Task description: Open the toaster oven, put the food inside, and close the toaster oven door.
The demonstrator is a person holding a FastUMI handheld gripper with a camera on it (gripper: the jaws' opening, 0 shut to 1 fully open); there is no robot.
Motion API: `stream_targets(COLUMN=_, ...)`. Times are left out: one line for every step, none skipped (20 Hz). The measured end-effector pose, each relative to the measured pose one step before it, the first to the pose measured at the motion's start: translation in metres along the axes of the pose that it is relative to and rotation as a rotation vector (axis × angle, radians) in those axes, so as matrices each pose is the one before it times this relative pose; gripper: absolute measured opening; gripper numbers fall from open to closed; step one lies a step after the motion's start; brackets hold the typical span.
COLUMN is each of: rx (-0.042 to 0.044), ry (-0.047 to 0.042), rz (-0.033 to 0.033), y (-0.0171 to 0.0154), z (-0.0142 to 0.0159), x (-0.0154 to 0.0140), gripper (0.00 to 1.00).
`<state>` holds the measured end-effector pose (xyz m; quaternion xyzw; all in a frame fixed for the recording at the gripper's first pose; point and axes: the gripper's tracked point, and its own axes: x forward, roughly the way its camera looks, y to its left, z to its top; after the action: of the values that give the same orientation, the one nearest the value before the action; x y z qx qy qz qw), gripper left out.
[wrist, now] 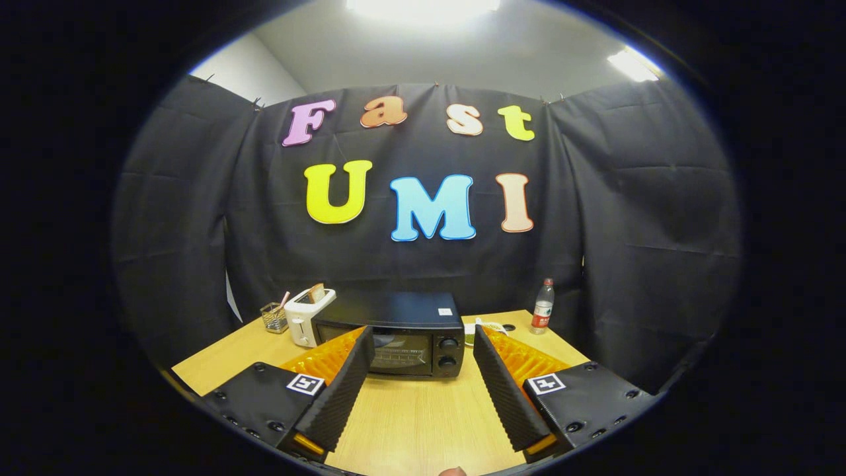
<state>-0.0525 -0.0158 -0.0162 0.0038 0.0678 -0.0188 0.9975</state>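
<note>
The toaster oven (396, 336) stands on the counter (416, 416), close to the black cloth wall at the back, its door shut. The casing is black, with a glass door panel facing the camera and two round knobs (449, 352) stacked at the right of that panel. A small pale sticker sits on its top.

Just beside the toaster oven, on its left, stands a white slot toaster (306, 315) with a slice of bread (316, 292) sticking up from it. Further left is a small wire-mesh holder (273, 317) with a pink item in it. To the right of the toaster oven, well apart from it, a plastic bottle (542, 306) with a red label stands upright near the counter's back corner. A small white object lies between the oven and the bottle, partly hidden.

The counter is light wood-grain. Above the cloth wall, a white ceiling with two lit panels is visible.

The tongs (420, 338) are spread wide and hold nothing. The toaster oven lies just ahead of the fingertips (362, 340), centred in the gap between them. Bare counter shows between the two black ribbed fingers.
</note>
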Motion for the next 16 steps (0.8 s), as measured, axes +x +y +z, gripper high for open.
stream_targets(rx=0.00261, ry=-0.00654, rz=0.00057, y=-0.00678, z=0.00079, x=-0.00405, gripper=0.96)
stream_targets(rx=-0.00724, ry=-0.0057, rz=0.00172, y=-0.00628, z=-0.00177, x=-0.0009, gripper=0.96)
stream_targets(rx=-0.01594, ry=-0.00101, rz=0.00628, y=-0.00571, z=-0.0011, x=-0.00258, gripper=0.96)
stream_targets(rx=-0.02042, ry=0.00469, rz=0.00565, y=-0.00615, z=-0.00352, x=-0.00099, gripper=0.96)
stream_targets(rx=-0.01281, ry=0.00719, rz=0.00307, y=-0.00531, z=-0.00301, x=-0.00134, gripper=0.96)
stream_targets(rx=-0.00069, ry=0.00281, rz=0.00478, y=-0.00334, z=-0.00175, x=-0.00026, gripper=0.96)
stream_targets(rx=0.00965, ry=-0.0039, rz=0.00633, y=-0.00362, z=0.00008, x=-0.00124, gripper=0.96)
stream_targets(rx=0.01439, ry=-0.00104, rz=0.002, y=-0.00276, z=-0.00066, x=0.00006, gripper=0.96)
stream_targets(rx=0.01553, ry=0.00126, rz=0.00558, y=-0.0018, z=-0.0006, x=-0.00036, gripper=0.96)
stream_targets(rx=0.00935, ry=-0.0051, rz=0.00626, y=-0.00062, z=-0.00136, x=0.00138, gripper=0.96)
stream_targets(rx=0.00131, ry=-0.00285, rz=0.00127, y=-0.00198, z=0.00005, x=0.00022, gripper=0.96)
stream_targets(rx=-0.00334, ry=0.00357, rz=0.00652, y=-0.00107, z=-0.0035, x=0.00108, gripper=0.96)
stream_targets(rx=-0.00221, ry=0.01112, rz=0.00386, y=0.00026, z=-0.00357, x=-0.00061, gripper=0.96)
stream_targets(rx=0.00019, ry=0.00072, rz=0.00174, y=0.00029, z=0.00025, x=0.00093, gripper=0.96)
stream_targets(rx=0.0039, ry=-0.00254, rz=0.00304, y=0.00004, z=0.00269, x=-0.00098, gripper=0.96)
stream_targets(rx=0.00363, ry=-0.00268, rz=0.00499, y=0.00096, z=0.00149, x=0.00073, gripper=0.96)
